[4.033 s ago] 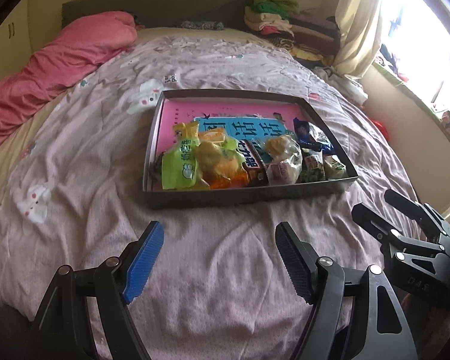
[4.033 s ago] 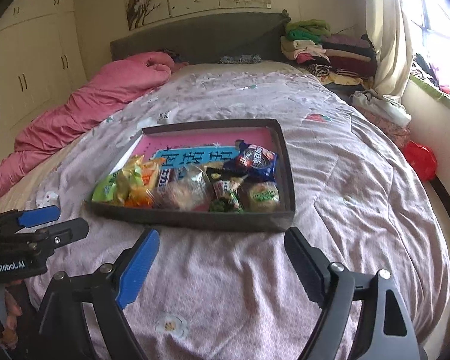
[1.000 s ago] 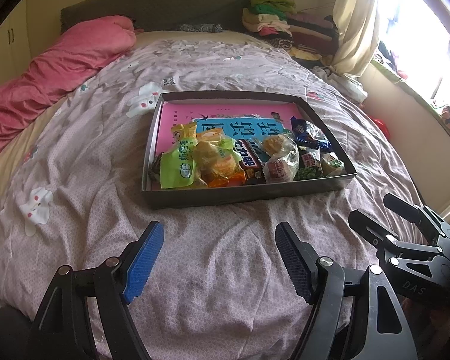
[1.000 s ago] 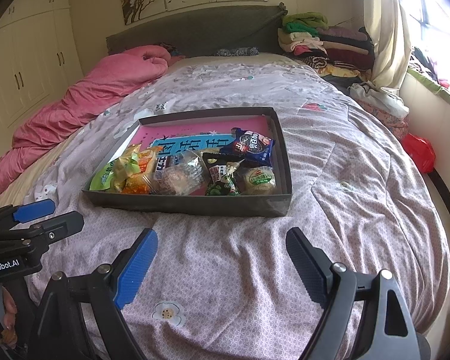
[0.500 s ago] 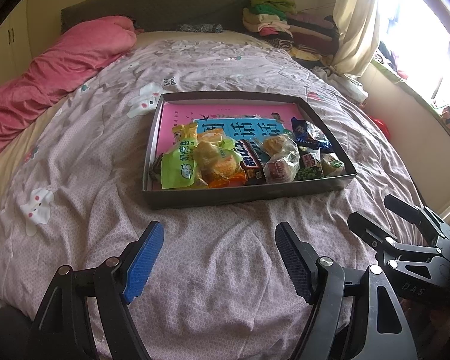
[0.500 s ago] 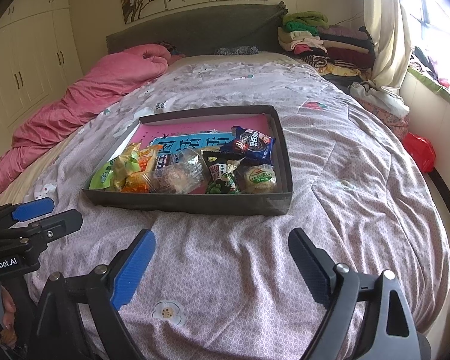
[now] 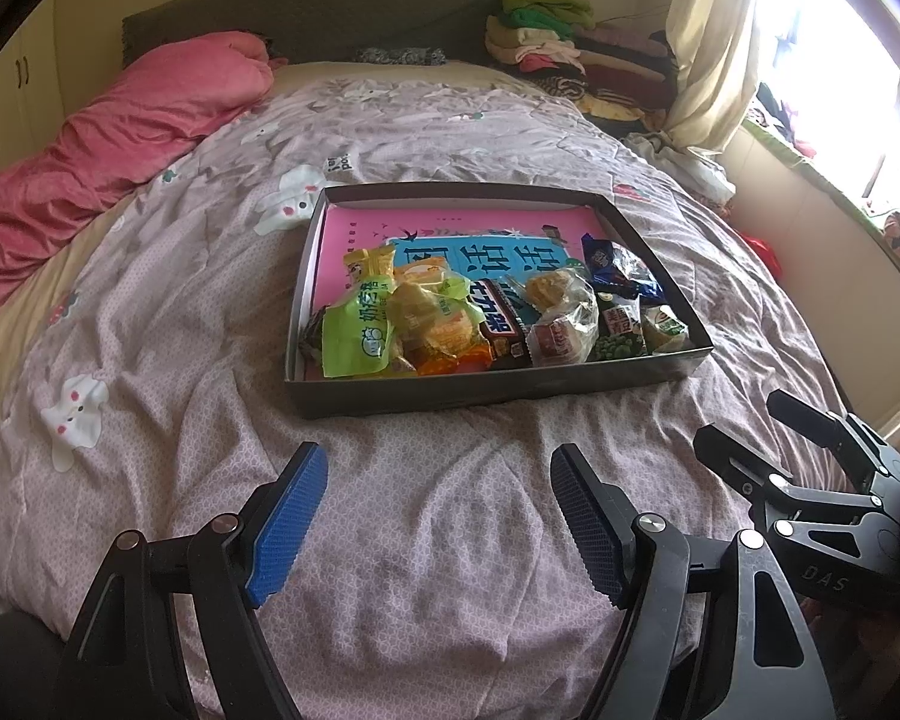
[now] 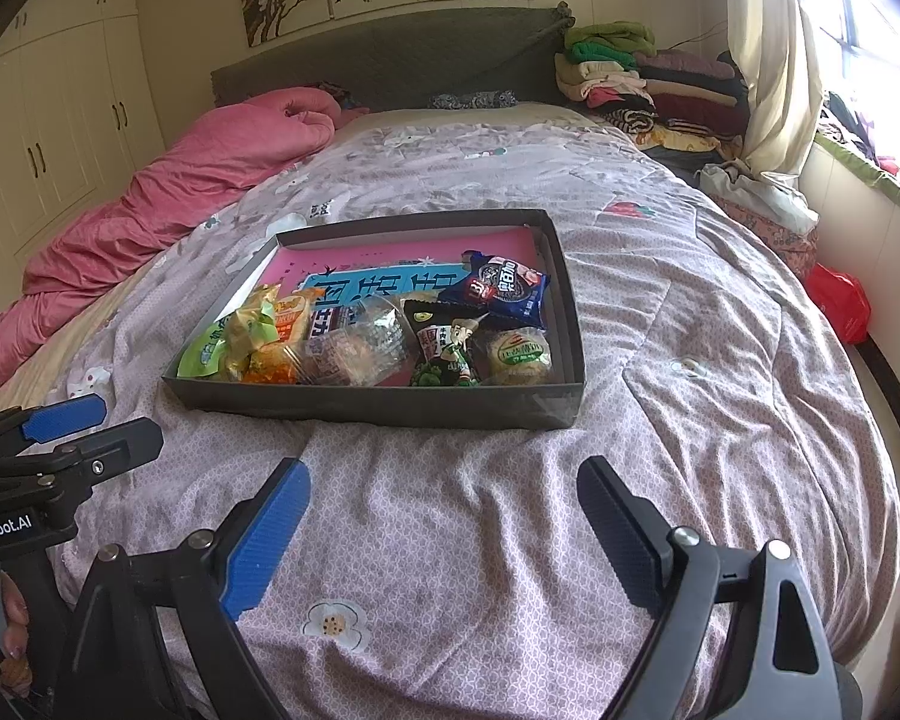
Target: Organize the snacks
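Meanwhile hovering low in frame over the bed (image 7: 450, 570): left tool (image 7: 438, 516) and right tool (image 8: 444, 534), both gaping, pinching nothing; snacks (image 8: 390, 336) sitting mid-frame in the box (image 8: 390, 405).

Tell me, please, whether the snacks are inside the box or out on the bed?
Inside. Every snack packet lies within the walls of the dark box; the bedspread around it shows no packets.
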The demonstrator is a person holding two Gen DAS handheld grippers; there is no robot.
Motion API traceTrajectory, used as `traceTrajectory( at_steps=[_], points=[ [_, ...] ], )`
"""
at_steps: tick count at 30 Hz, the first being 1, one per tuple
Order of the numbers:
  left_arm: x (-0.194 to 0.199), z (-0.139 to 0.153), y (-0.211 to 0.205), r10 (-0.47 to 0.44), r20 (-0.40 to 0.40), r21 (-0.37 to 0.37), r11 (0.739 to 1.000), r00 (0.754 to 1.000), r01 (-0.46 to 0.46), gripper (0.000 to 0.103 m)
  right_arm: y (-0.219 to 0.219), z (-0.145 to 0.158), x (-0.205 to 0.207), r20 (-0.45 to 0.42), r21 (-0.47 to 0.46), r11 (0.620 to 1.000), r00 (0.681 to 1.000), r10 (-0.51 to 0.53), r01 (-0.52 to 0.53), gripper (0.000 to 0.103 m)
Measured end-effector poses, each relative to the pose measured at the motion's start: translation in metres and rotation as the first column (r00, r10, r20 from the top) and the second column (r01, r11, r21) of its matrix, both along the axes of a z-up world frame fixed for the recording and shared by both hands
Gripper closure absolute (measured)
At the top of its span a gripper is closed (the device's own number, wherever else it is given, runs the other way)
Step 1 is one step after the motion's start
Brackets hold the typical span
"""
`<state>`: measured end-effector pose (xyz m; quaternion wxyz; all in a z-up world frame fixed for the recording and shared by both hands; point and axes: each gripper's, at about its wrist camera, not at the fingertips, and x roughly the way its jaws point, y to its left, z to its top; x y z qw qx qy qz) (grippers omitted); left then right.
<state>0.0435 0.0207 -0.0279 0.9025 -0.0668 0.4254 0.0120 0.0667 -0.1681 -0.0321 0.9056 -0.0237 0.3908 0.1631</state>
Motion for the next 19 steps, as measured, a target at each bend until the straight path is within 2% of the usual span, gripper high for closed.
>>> traceTrajectory(
  at_steps=[8,11,19],
  points=[
    [-0.003,0.003,-0.001,0.010,0.014,0.007,1.000,1.000,-0.010,0.025,0.000,-0.001,0.000,-0.002,-0.001,1.000,1.000,0.000,0.000,0.012],
    [-0.004,0.006,-0.001,0.042,0.020,0.022,0.999,0.999,-0.043,0.025,-0.001,-0.002,0.000,-0.001,0.001,1.000,1.000,-0.006,0.006,0.012],
    [0.001,0.001,0.015,0.106,0.019,-0.010,0.994,0.994,-0.105,0.025,-0.004,-0.004,0.004,-0.003,0.001,1.000,1.000,-0.016,0.016,0.012]
  ],
)
